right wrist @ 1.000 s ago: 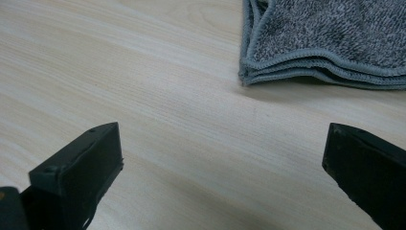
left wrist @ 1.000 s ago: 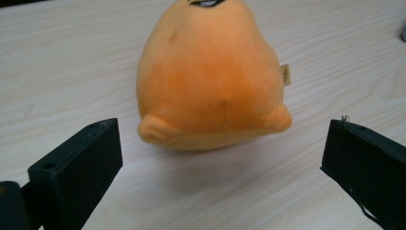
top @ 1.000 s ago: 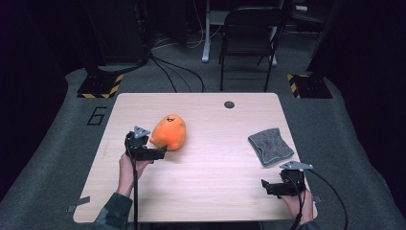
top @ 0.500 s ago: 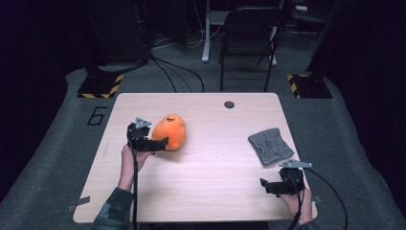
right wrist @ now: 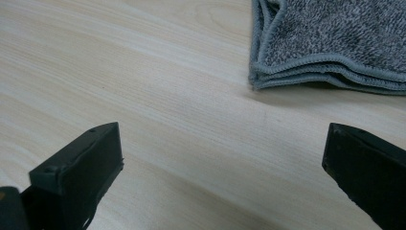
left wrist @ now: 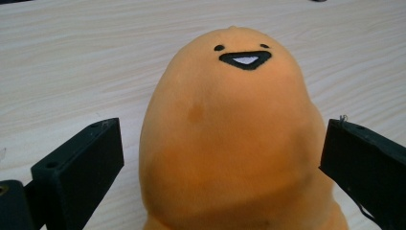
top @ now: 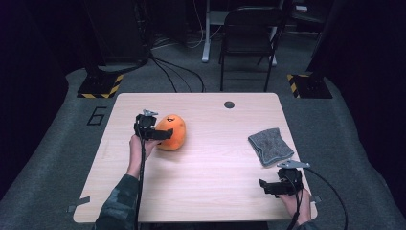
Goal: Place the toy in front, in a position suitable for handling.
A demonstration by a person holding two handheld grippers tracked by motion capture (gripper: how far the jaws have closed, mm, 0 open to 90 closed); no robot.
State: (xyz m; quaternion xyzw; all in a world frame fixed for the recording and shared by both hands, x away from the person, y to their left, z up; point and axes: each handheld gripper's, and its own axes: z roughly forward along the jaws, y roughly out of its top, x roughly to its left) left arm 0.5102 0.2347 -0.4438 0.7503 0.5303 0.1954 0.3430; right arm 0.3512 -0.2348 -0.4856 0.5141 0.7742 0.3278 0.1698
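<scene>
The soft orange egg-shaped plush toy with a small stitched black smile lies on the pale wooden tabletop, in its left half and nearer the far edge than the near one. The left gripper has its jaws spread wide — one on each side of the toy's rounded body, with a sliver of tabletop visible between the left jaw and the plush, so it grips nothing. In the left gripper view the toy sits between the black jaws, face turned up. The right gripper hovers near the near right corner, jaws wide apart over bare wood — holding nothing. Just beyond it, by the right edge, lies a folded grey terry cloth.
</scene>
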